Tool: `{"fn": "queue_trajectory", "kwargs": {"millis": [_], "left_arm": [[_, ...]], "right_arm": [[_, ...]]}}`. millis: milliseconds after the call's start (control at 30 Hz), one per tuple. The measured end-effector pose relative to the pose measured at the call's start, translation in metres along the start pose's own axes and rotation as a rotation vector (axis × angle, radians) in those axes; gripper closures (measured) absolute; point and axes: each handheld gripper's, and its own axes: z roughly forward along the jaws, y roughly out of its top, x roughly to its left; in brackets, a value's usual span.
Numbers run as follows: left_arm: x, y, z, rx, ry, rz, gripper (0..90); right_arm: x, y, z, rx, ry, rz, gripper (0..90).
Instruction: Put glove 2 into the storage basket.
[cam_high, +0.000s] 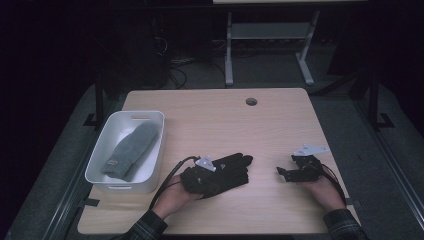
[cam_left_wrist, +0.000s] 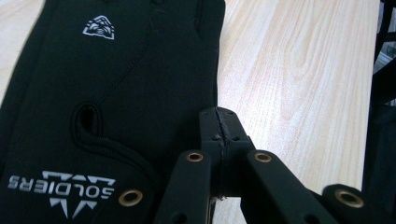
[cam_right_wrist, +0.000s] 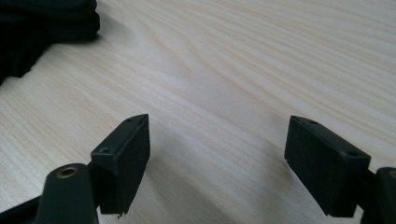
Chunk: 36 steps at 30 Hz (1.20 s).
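So the black glove (cam_high: 227, 172) was laid flat near the table's (cam_high: 280, 125) front edge, fingers pointed toward the right edge, with the closed left claw (cam_high: 212, 165) seemingly pinched on it and the right claw (cam_high: 281, 171) parked open and empty just right of it.

black glove (cam_high: 225, 175) lies flat on the table, near the front edge, a bit left of centre. fingers point toward the right edge and slightly back. small white triangle logo on its back, white "soldiers" lettering at the cuff, a slit opening and a brass eyelet near the wrist. dark fabric, smooth, looks doubled or stacked.
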Motion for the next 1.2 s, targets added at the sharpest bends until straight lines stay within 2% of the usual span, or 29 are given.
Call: {"fn": "queue_trajectory", "kwargs": {"millis": [67,200,333,500,567,700,800,900,1000,1033,1067,1200], "left_arm": [[-0.001,0.002,-0.003,-0.013,-0.004,0.003,89.2],[-0.002,0.008,-0.013,-0.044,-0.009,0.019,81.7],[0.002,0.017,-0.022,-0.061,0.003,0.049,70.2],[0.014,0.027,-0.025,-0.102,0.047,0.047,52.3],[0.02,0.03,-0.024,-0.105,0.05,0.048,46.4],[0.029,0.037,-0.02,-0.097,0.084,0.08,36.5],[0.034,0.038,-0.014,-0.084,0.087,0.111,32.3],[0.038,0.037,-0.006,-0.064,0.092,0.117,27.7],[0.041,0.037,0.004,-0.058,0.096,0.106,24.3],[0.043,0.037,0.004,-0.042,0.099,0.122,22.6],[0.043,0.036,0.007,-0.045,0.102,0.107,22.4],[0.046,0.033,0.016,-0.017,0.105,0.11,21.0]], "right_arm": [[0.001,0.0,0.001,0.007,-0.001,-0.005,22.3],[0.001,0.0,0.002,0.012,0.002,-0.003,21.9],[0.0,-0.001,0.002,0.007,0.006,0.0,21.3],[-0.001,-0.002,0.003,0.005,0.014,0.007,19.8],[-0.001,-0.002,0.004,0.004,0.014,0.003,19.1],[-0.001,-0.002,0.004,-0.003,0.016,0.004,18.7],[-0.001,-0.003,0.004,-0.012,0.018,0.0,18.8],[-0.002,-0.004,0.004,-0.015,0.018,-0.004,18.8],[-0.002,-0.004,0.004,-0.017,0.018,-0.005,19.0],[-0.002,-0.004,0.004,-0.017,0.019,-0.005,19.0],[-0.002,-0.004,0.004,-0.017,0.019,-0.006,19.0],[-0.001,-0.004,0.004,-0.017,0.022,-0.005,19.5]]}}
